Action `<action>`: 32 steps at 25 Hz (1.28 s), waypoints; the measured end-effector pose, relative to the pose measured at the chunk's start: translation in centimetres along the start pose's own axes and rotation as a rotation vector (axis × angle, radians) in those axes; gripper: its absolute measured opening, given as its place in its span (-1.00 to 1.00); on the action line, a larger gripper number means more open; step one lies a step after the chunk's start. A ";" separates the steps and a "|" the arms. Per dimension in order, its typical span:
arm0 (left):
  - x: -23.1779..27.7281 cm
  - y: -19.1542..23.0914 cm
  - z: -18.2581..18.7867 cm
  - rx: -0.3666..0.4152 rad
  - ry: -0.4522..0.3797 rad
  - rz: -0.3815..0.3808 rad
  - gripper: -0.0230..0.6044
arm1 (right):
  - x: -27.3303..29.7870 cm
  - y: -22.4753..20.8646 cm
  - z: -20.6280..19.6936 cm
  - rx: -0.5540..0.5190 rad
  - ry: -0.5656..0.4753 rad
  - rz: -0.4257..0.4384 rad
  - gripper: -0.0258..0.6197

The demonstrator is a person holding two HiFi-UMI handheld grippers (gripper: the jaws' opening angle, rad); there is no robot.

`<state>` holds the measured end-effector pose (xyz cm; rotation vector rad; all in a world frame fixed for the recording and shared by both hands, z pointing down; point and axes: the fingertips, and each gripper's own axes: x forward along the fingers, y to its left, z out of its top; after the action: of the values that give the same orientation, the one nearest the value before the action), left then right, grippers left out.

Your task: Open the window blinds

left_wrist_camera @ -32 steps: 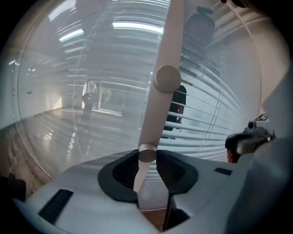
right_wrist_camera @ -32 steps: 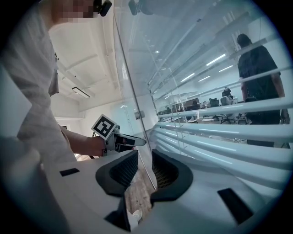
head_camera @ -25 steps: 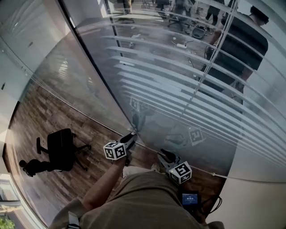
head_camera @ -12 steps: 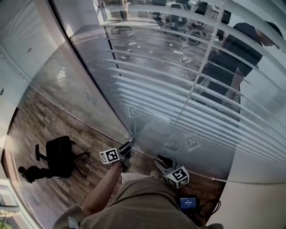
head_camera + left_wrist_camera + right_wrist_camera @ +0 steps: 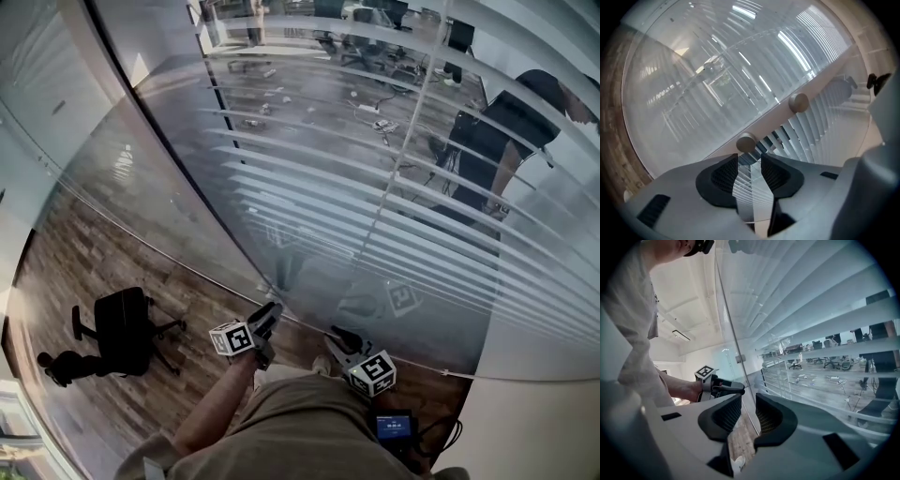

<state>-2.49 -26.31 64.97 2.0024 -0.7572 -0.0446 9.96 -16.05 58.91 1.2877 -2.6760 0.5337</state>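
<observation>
At the foot of the glass partition [image 5: 169, 192], low in front of the person, both tools point at the pane. The blinds [image 5: 394, 220] hang behind the glass, up and to the right in the head view, and their slats [image 5: 820, 117] lie flat enough that the office beyond shows in bands between them. They are judged partly open, not fully. The left gripper [image 5: 749, 159] has its jaws spread, having just been opening. Nothing solid can be made out between the pads; only slats show through the gap. A round knob [image 5: 746, 142] on the pale frame rail [image 5: 771, 119] sits just past the fingertips, with a second knob [image 5: 798, 102] further along the rail. The right gripper [image 5: 748, 400] is also spread and empty, with bare floor showing between its jaws. The step in hand is judged to be a re-grip between turns of the blind control. That control is probably the near knob, though the frames do not confirm it. To do the step well, the left jaws should go squarely over the knob, close firmly before any roll, and turn in short arcs. The slats are the thing to watch — not the tool — and turning should stop once they lie edge-on. The tips should stay off the pane, and the right gripper should stay clear of the left.
</observation>
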 end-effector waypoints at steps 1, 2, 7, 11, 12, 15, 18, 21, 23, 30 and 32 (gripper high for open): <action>-0.1 0.0 -0.4 0.042 0.008 0.019 -0.46 | -0.3 -0.2 -0.1 0.006 -0.003 -0.008 -0.60; -0.2 -0.1 -0.9 0.092 0.025 0.038 -0.46 | -0.7 -0.3 -0.2 0.011 -0.009 -0.018 -0.60; -0.6 -1.2 -4.0 0.386 0.169 0.116 -0.42 | -2.6 0.0 -0.8 0.036 -0.018 -0.060 -0.60; -0.2 -1.6 -4.9 0.473 0.177 0.143 -0.42 | -3.3 -0.4 -2.1 0.060 -0.012 -0.083 -0.60; 0.0 -1.6 -5.1 0.475 0.178 0.147 -0.42 | -3.4 -0.6 -2.3 0.063 -0.013 -0.085 -0.60; -0.1 -1.0 -6.0 0.436 0.197 0.160 -0.42 | -3.9 -0.2 -2.2 0.083 -0.042 -0.077 -0.60; -0.6 -0.6 -6.6 0.431 0.198 0.159 -0.42 | -4.2 0.4 -2.3 0.097 -0.066 -0.079 -0.60; -1.2 -0.2 -7.0 0.438 0.202 0.144 -0.42 | -4.2 1.2 -2.8 0.096 -0.076 -0.089 -0.60; -1.7 0.3 -8.9 0.413 0.224 0.132 -0.42 | -5.1 2.0 -4.1 0.104 -0.070 -0.099 -0.60; -1.7 -1.9 -10.1 0.432 0.218 0.050 -0.42 | -7.6 2.0 -4.9 0.108 -0.100 -0.211 -0.60; -2.3 -2.8 -10.7 0.416 0.240 0.027 -0.42 | -8.0 2.4 -5.5 0.121 -0.065 -0.255 -0.60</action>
<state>0.56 -15.83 67.95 2.3331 -0.6768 0.3914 12.95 -6.78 61.34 1.6765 -2.5078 0.6367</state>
